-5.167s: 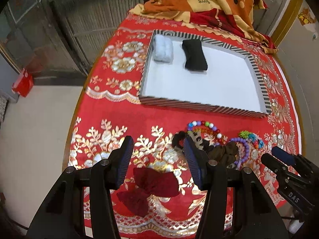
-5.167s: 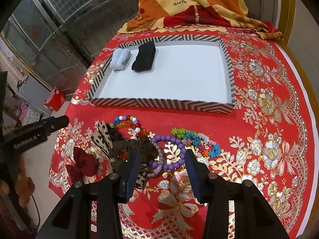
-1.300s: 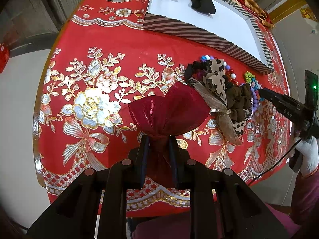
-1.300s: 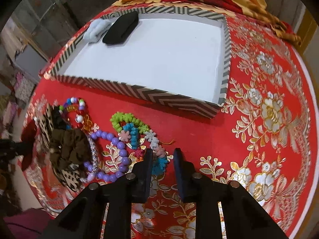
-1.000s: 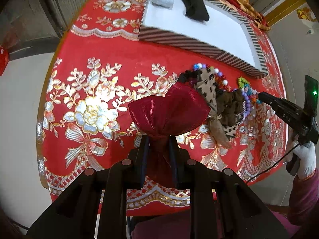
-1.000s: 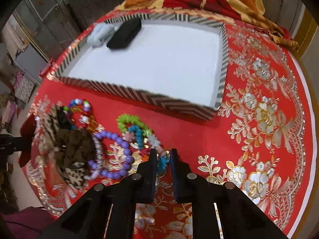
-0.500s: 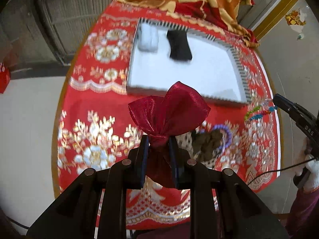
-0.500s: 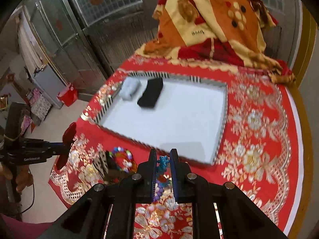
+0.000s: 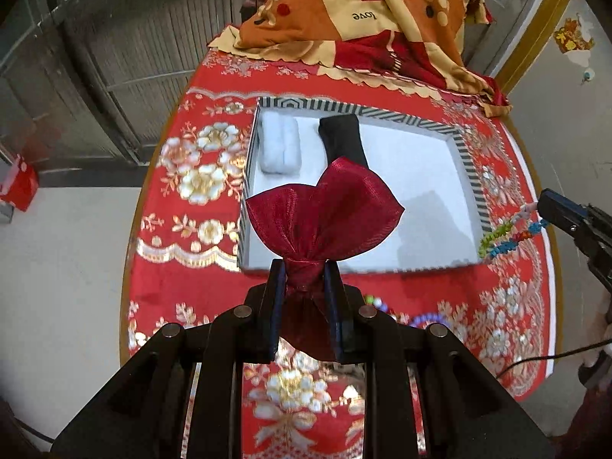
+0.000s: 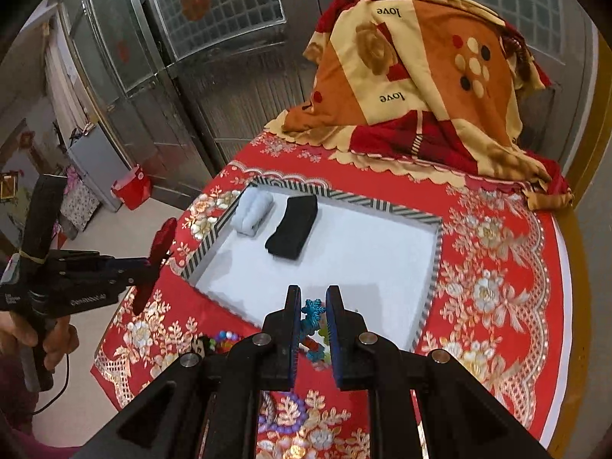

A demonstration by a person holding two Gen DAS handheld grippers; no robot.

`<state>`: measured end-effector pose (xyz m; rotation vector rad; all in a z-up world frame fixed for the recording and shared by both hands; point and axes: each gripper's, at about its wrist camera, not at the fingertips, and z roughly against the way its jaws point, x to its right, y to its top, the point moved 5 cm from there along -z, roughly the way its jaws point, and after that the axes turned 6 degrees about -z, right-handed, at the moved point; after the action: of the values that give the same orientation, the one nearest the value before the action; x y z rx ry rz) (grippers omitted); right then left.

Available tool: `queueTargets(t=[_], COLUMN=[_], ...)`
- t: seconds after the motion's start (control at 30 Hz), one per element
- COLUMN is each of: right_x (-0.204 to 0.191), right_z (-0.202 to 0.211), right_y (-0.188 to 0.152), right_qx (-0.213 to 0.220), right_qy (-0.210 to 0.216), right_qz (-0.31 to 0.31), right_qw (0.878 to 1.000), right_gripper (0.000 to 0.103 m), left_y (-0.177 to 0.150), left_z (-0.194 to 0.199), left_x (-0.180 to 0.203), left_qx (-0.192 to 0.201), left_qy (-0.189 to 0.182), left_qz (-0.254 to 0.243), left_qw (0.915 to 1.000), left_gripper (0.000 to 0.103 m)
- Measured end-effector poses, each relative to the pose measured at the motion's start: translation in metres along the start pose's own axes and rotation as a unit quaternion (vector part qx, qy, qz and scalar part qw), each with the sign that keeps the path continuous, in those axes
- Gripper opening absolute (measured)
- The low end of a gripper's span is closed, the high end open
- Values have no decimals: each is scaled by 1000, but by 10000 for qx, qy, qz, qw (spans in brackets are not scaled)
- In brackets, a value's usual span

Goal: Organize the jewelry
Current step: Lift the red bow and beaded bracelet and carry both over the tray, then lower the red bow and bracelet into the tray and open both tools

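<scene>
Left wrist: left gripper [image 9: 305, 272] pinching red bow [image 9: 324, 214]

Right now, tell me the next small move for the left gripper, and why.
Probably lower it and open over the tray: the left gripper holds the red bow pinched above the tray's bare white floor, near the black roll and white roll.

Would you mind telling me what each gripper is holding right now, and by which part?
The left gripper pinches the dark red bow at its gathered centre knot. The right gripper grips the multicoloured bead bracelet at one end, the rest dangling.
</scene>
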<state>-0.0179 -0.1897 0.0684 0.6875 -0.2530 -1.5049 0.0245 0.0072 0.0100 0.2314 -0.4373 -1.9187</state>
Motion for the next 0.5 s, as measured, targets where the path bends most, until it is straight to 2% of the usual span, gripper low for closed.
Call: queueTargets(t=[0.23,0.5], right_x=[-3,-1], right_z=[-34,-100], right_y=[24,43], right_qx=[-170,-609], right_qy=[165,413], right_qz=[70,-13], right_qw=[9997,9973], right_gripper=[12,12], left_y=[21,33], left_z=[-29,-72], left_x=[-5,-15], left_qx=[-104,-400], left_qy=[337,421], left_qz=[76,383], left_qw=[9993,9976], left_gripper=[19,19])
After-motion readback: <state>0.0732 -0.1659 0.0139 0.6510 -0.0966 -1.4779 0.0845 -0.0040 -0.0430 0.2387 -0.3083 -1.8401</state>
